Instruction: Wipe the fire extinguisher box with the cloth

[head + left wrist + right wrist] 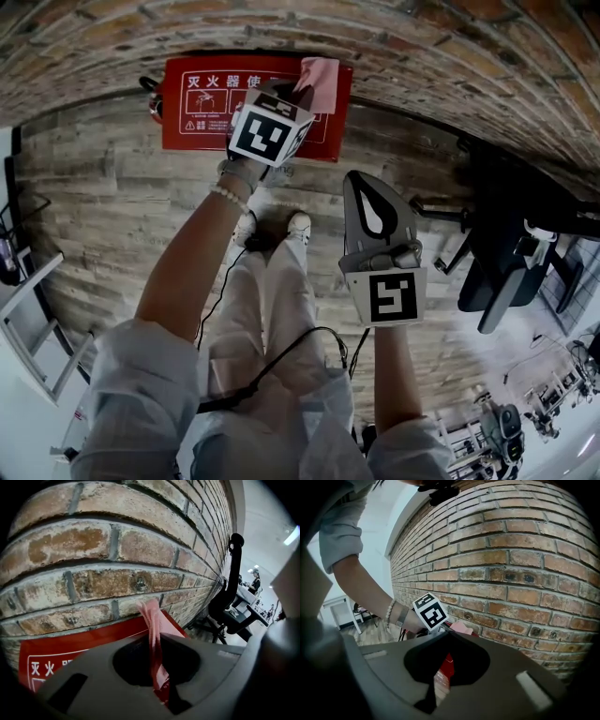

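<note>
Pinching cloth (153, 634), left gripper (298, 91), perhaps touching box (202, 108)

We see the box (246, 105) on the floor (112, 206), right up against the wall (394, 42). The cloth (320, 82) is at the box's right end, pinched between the jaws of the left gripper (157, 663). The right gripper (362, 178) hangs to the right and nearer to us, apart from the box. A chair (511, 253) stands farther right, near the wall.
</note>
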`<act>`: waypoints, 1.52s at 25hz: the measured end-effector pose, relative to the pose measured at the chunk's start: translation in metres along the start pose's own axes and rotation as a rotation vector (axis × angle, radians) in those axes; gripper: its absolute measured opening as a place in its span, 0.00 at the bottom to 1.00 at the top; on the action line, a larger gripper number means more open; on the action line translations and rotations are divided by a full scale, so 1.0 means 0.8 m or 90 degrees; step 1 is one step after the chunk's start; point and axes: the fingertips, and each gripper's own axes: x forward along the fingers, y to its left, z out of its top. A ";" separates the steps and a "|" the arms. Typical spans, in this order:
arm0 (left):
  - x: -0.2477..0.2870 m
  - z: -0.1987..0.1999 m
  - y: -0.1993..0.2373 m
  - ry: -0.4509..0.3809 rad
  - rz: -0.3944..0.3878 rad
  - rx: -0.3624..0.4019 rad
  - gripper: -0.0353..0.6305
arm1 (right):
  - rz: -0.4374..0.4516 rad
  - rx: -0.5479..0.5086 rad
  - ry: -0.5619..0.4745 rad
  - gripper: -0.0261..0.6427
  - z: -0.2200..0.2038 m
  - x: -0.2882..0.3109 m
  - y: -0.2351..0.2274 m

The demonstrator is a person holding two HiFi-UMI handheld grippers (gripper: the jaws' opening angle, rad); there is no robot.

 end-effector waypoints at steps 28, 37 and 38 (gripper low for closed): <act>-0.066 -0.039 0.106 0.007 0.064 -0.029 0.07 | 0.053 -0.045 0.020 0.05 0.019 0.045 0.063; -0.090 -0.058 0.141 0.009 0.085 -0.037 0.07 | 0.070 -0.055 0.023 0.05 0.026 0.061 0.090; -0.093 -0.060 0.145 0.009 0.087 -0.039 0.07 | 0.073 -0.056 0.023 0.05 0.027 0.063 0.093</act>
